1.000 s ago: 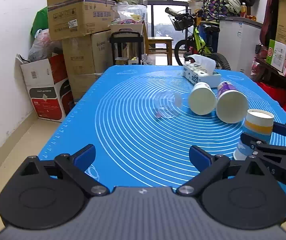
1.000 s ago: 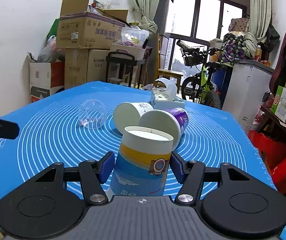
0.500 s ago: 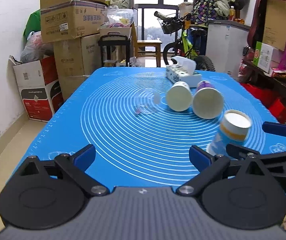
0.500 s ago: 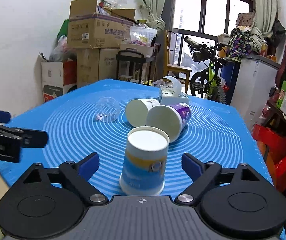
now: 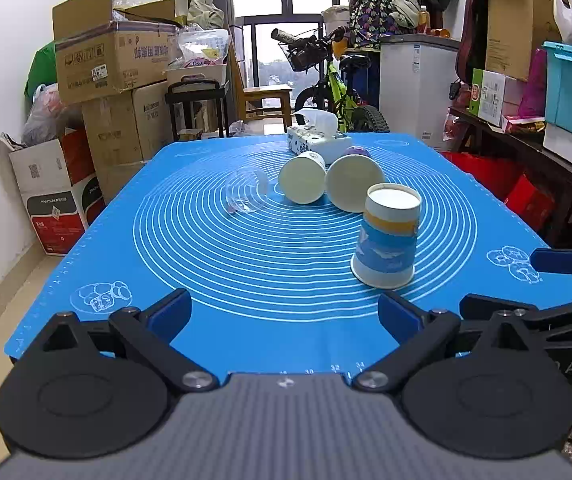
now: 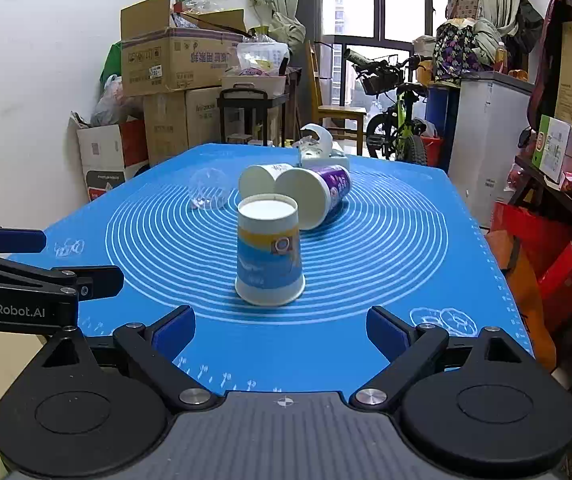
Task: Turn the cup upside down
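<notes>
A blue, yellow and white paper cup (image 6: 268, 254) stands upside down on the blue mat (image 6: 386, 248), rim on the mat. It also shows in the left wrist view (image 5: 388, 236). My right gripper (image 6: 280, 330) is open and empty, a short way back from the cup. My left gripper (image 5: 284, 314) is open and empty over the mat's near edge, left of the cup. The right gripper's fingers (image 5: 558, 260) show at the right of the left wrist view.
Two paper cups lie on their sides behind it, a white one (image 6: 260, 180) and a purple one (image 6: 318, 194). A clear plastic cup (image 6: 208, 190) lies to their left. A tissue box (image 5: 316, 140) sits farther back. Boxes, a bicycle and shelves surround the table.
My right gripper opened and let go of the cup, then drew back. The cup stands free on the mat. My left gripper also pulled back toward the near edge.
</notes>
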`<state>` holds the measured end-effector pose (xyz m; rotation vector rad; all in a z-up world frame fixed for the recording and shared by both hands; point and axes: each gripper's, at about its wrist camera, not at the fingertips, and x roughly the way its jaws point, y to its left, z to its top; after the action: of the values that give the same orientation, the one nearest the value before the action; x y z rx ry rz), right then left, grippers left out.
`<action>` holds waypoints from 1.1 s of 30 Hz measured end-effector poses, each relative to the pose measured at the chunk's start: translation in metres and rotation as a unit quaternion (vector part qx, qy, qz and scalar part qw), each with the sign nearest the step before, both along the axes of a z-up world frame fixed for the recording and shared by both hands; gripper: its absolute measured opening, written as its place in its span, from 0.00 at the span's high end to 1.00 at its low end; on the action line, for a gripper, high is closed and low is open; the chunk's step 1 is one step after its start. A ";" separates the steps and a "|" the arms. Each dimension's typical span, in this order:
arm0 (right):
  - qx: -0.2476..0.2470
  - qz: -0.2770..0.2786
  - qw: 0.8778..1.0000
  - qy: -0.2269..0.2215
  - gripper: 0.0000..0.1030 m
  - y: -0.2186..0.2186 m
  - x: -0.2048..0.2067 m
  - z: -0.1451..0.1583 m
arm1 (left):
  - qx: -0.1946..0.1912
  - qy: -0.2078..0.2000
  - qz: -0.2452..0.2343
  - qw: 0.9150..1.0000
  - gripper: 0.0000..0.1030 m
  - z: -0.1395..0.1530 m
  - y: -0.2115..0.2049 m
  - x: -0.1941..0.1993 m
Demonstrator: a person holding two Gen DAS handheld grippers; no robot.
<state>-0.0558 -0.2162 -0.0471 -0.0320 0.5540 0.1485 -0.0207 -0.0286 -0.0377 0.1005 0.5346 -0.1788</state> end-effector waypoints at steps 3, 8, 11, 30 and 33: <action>0.001 0.000 1.000 -0.002 0.10 -0.001 -0.002 -0.001 | 0.000 -0.001 0.004 1.000 0.04 0.000 -0.001 -0.003; 0.001 -0.002 1.000 -0.006 0.10 -0.003 -0.010 0.000 | 0.002 -0.003 0.005 1.000 0.04 0.001 -0.002 -0.006; 0.000 -0.003 1.000 -0.005 0.10 -0.005 -0.013 0.001 | 0.001 -0.003 0.004 1.000 0.04 0.001 -0.002 -0.006; -0.002 -0.002 1.000 -0.003 0.10 -0.003 -0.014 0.005 | 0.006 0.016 0.008 1.000 0.04 -0.004 -0.001 -0.005; -0.002 -0.002 1.000 -0.003 0.10 -0.003 -0.014 0.005 | 0.008 0.018 0.009 1.000 0.04 -0.005 0.000 -0.006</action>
<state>-0.0702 -0.2192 -0.0423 -0.0357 0.5485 0.1438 -0.0262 -0.0288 -0.0424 0.1077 0.5719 -0.1590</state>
